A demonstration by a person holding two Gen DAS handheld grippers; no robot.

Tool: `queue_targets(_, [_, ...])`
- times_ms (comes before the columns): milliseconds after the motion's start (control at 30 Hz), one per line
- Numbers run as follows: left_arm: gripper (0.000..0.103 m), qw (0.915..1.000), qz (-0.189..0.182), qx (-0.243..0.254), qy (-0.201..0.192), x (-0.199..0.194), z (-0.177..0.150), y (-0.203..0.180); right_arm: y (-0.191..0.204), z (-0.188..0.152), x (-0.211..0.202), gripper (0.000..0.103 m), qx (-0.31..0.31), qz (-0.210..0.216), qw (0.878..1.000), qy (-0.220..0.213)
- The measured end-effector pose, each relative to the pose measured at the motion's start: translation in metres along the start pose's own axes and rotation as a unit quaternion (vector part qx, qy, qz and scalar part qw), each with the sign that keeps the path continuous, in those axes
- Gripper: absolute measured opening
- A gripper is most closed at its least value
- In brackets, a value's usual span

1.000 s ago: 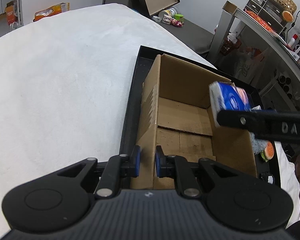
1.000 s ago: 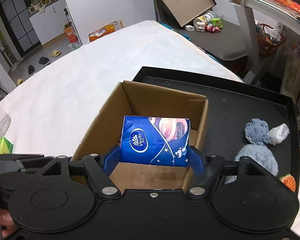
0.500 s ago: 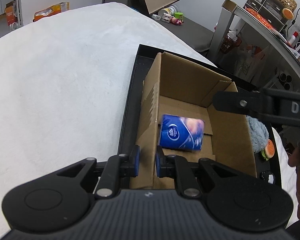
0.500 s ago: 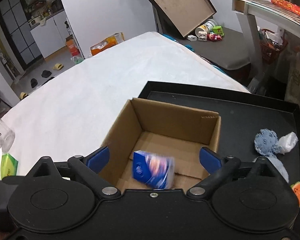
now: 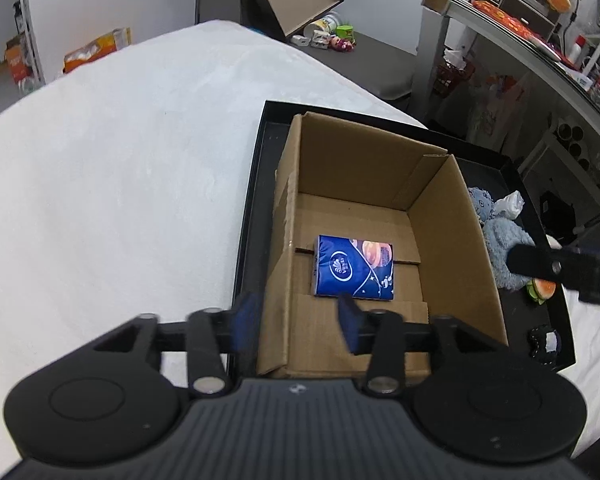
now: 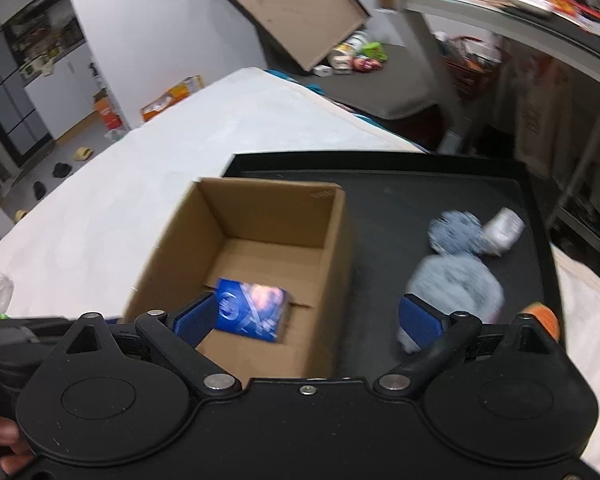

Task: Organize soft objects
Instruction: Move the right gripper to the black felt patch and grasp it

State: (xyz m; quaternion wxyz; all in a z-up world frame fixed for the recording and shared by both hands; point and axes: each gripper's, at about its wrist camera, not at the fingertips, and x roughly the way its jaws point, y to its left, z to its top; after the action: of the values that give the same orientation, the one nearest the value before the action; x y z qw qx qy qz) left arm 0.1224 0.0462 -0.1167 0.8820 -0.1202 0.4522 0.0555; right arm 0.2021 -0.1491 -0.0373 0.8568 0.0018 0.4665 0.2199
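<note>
Now spread wide, left gripper (image 5: pixel 298 322) straddling the near left wall of the cardboard box (image 5: pixel 458 240), gripping nothing; pinched shut on that wall a second ago. Right gripper (image 6: pixel 306 318) likewise spread and empty, over the box's right wall, blurred. Lying flat on the box floor: blue tissue pack (image 5: pixel 354 267), printed face up, no longer held aloft. Beside the box on the black tray (image 5: pixel 252 216): grey-blue plush toy (image 6: pixel 458 280), white crumpled item, probably a bag (image 6: pixel 504 228), orange toy (image 5: pixel 542 289) partly hidden behind the right gripper's finger. White tablecloth (image 5: pixel 120 184) beneath.
</note>
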Motion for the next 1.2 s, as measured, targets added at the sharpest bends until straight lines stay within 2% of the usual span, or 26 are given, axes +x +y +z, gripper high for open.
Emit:
queue_targets(133, [0.066,0.9998,0.009,0.017,0.000,-0.003,0.000,-0.007,-0.019,-0.014,-0.005,0.097,0.018,-0.022,1.000,0.006])
queue_targets(433, [0.078,0.9989,0.021,0.043,0.004,-0.001,-0.001,-0.021,-0.067,-0.042,-0.016,0.097,0.066,-0.055,0.996,0.023])
queue_targets(1033, [0.080,0.9957,0.043,0.079,0.021,0.011,-0.001,-0.046,-0.124,-0.082,-0.001,0.096,0.094,-0.098,0.988,0.070])
queue_targets(1200, [0.081,0.9956,0.047,0.077,0.024,0.014,0.001,-0.048,-0.134,-0.089,0.012,0.090,0.099,-0.112,0.984,0.094])
